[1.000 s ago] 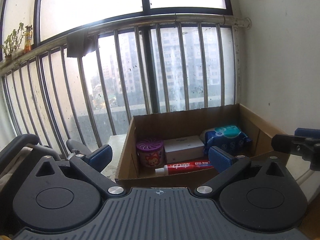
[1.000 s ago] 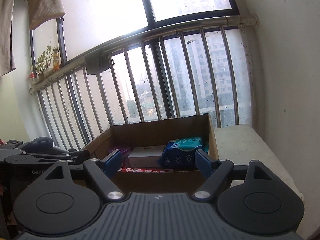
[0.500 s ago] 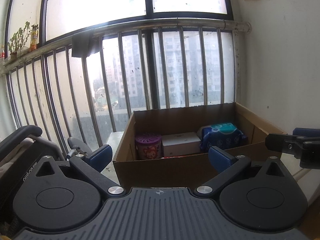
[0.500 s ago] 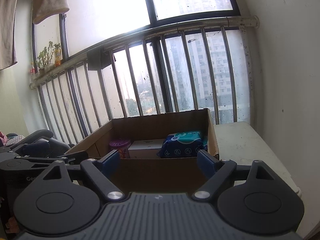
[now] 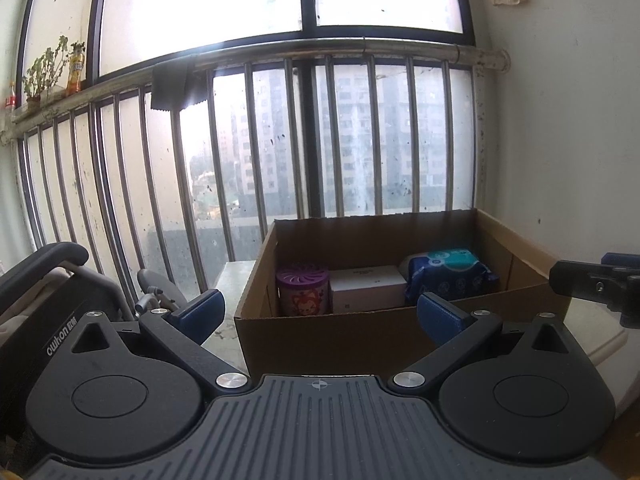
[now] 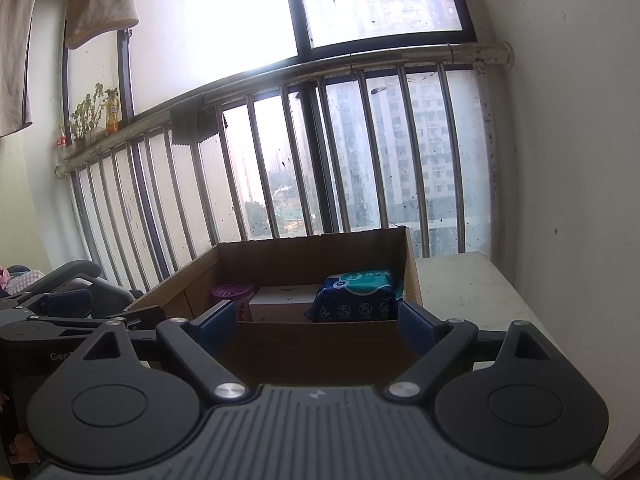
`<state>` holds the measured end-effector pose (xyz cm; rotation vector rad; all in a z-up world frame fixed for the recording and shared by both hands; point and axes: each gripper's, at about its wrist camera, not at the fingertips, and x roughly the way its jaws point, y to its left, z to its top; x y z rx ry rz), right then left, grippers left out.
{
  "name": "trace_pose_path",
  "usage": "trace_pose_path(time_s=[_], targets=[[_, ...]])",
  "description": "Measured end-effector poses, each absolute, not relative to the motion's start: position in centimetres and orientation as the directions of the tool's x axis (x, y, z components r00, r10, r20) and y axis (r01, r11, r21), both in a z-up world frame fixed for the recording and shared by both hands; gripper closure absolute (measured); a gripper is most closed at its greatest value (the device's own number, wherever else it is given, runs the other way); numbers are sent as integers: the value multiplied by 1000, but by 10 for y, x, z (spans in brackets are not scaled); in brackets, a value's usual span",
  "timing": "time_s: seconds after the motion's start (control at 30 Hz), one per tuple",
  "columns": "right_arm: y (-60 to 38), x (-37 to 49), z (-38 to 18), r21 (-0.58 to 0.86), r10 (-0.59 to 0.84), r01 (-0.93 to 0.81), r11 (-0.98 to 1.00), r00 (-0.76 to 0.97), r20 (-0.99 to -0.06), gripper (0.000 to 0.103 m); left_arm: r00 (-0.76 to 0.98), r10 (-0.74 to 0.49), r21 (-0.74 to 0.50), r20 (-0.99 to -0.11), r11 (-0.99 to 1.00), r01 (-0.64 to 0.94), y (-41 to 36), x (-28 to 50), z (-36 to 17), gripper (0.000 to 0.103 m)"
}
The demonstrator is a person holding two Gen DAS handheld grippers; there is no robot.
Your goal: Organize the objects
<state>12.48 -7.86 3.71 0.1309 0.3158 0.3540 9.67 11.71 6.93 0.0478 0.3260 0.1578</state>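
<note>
An open cardboard box (image 5: 340, 340) stands on a white surface before the railing. Inside it, from left to right, are a purple round can (image 5: 304, 290), a white carton (image 5: 366, 286) and a blue wipes pack (image 5: 448, 276). My left gripper (image 5: 320, 312) is open and empty, just short of the box's front wall. In the right wrist view the same box (image 6: 320, 348) shows the can (image 6: 234, 294), carton (image 6: 284, 300) and wipes (image 6: 356, 296). My right gripper (image 6: 317, 322) faces that wall too, its jaws opening with nothing held between them.
A white tabletop (image 6: 468, 292) extends right of the box to the plaster wall. Metal railing bars (image 5: 256, 148) and a window close off the back. A dark wheeled frame (image 5: 48, 268) stands at the left. The box's front wall hides its floor.
Both views sank lower against the box front. The red toothpaste tube lying at the front of the box is now hidden behind the wall. The right jaws spread slightly wider.
</note>
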Motion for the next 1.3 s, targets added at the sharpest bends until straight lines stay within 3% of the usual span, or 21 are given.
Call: trace_pose_path(time_s=[1.3], targets=[[-81,119,42,192,368,-326,926,893,-259,6,942,136,45,-307,991,-129,115,91,68,0]])
